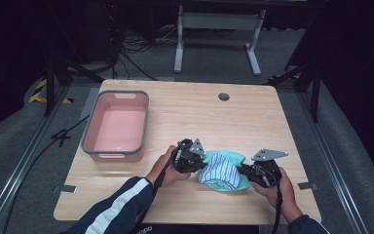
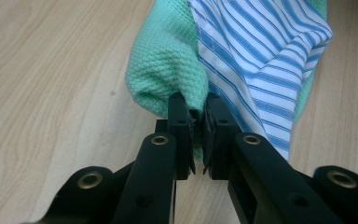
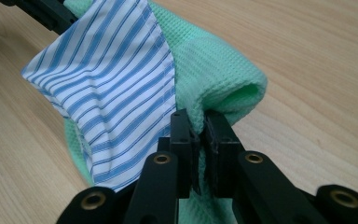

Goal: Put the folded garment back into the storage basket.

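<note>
A green waffle-knit cloth (image 1: 233, 161) with a blue-and-white striped part (image 1: 221, 170) hangs between both grippers, near the front of the wooden table (image 1: 185, 112). My left gripper (image 1: 199, 165) pinches its left edge, and in the left gripper view the jaws are shut on the green cloth (image 2: 168, 60) beside the striped fabric (image 2: 261, 56). My right gripper (image 1: 243, 170) grips the opposite edge. In the right gripper view its jaws are shut on a green fold (image 3: 219, 84), with the striped fabric (image 3: 107, 79) draped to the left. The left gripper shows far off at that view's top left.
An empty pink bin (image 1: 117, 124) with a grey rim stands at the table's left. A round cable hole (image 1: 223, 96) sits near the far edge. Bare wood lies between the bin and the cloth. A white table frame (image 1: 219, 29) stands on the floor behind.
</note>
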